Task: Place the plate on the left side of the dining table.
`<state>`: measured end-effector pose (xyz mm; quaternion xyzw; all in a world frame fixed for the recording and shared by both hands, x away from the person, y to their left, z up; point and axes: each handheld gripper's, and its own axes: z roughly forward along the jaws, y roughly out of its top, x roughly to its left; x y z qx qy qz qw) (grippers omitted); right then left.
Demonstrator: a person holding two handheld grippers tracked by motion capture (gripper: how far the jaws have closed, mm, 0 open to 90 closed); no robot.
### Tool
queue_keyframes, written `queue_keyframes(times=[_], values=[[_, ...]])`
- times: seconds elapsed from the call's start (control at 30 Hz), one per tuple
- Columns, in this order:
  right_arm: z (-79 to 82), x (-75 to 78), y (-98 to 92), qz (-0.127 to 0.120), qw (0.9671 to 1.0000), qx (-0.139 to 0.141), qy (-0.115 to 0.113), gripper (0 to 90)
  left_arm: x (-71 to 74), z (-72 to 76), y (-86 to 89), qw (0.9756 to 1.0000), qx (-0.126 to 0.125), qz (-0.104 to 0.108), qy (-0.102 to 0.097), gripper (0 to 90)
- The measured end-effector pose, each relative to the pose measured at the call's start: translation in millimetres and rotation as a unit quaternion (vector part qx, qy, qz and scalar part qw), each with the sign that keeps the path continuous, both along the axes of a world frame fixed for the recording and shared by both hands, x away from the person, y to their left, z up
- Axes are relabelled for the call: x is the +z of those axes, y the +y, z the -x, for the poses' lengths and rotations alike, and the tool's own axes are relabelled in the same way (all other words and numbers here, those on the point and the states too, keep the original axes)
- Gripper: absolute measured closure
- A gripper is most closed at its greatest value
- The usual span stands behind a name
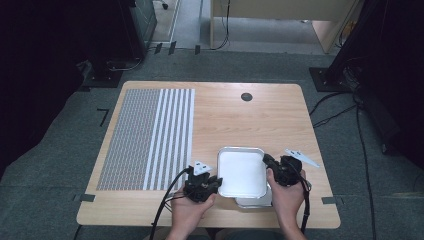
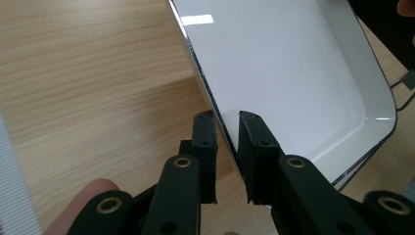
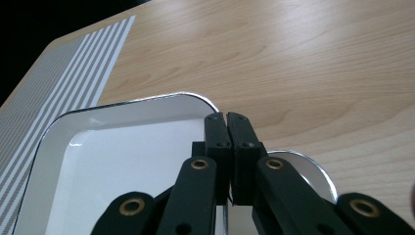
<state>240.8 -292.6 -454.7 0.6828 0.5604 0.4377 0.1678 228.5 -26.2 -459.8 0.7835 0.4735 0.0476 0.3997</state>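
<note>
A white tray (image 1: 242,172) with a metal rim is near the table's front edge, over a second tray (image 1: 252,202) that peeks out beneath it. My left gripper (image 1: 218,181) grips the top tray's left rim; in the left gripper view its jaws (image 2: 227,120) straddle the rim of the tray (image 2: 293,73), one inside and one outside. My right gripper (image 1: 267,160) holds the right rim near the far corner. In the right gripper view its jaws (image 3: 226,117) are pressed together on the rim of the tray (image 3: 122,161), with the lower tray (image 3: 313,171) showing below.
A grey patterned mat with white stripes (image 1: 145,140) covers the left part of the wooden table (image 1: 240,120). A round cable hole (image 1: 246,97) sits near the far edge. Cables trail off the front edge by both forearms.
</note>
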Motion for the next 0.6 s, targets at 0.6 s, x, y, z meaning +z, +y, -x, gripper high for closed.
queue_keyframes(times=[0.6], values=[[-24.7, 3.8, 53.8, 0.005, 0.9996, 0.025, 0.006, 89.3, 12.1, -10.3, 56.9, 0.9991, 0.033, 0.015, -0.021, 80.1]])
